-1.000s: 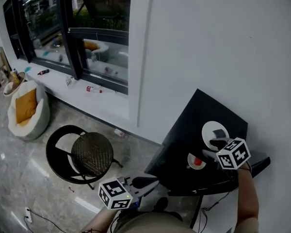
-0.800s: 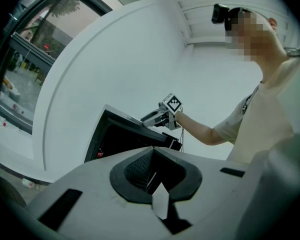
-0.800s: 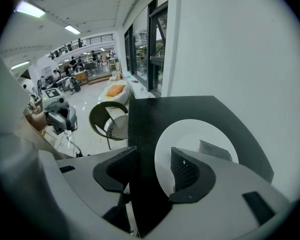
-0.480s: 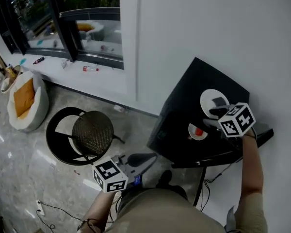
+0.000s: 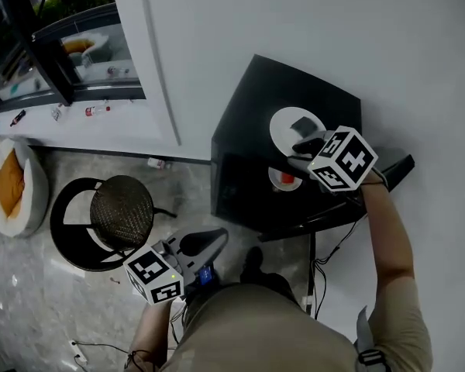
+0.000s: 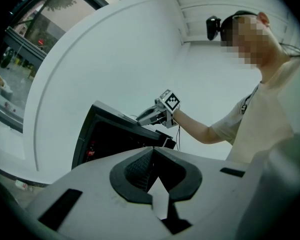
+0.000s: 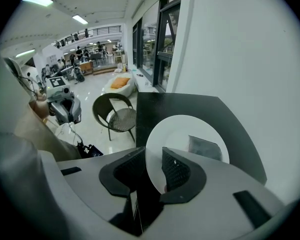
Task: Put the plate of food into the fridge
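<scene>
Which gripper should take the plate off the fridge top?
Right. The right gripper is at the rim of the plate, its jaws just closing around it. The left gripper is shut and hangs low, off the fridge.

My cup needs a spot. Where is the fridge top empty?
Bare: the left strip of the fridge top, beside the white plate. Crowded: front right, with the small dish and the right gripper, its jaws just closing, plate's rim between them.

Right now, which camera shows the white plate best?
The right gripper view: the white plate fills its middle, rim between the right gripper's jaws, which have just been closing. The head view shows it small, partly behind that gripper. The left gripper view shows the black fridge but no plate.
</scene>
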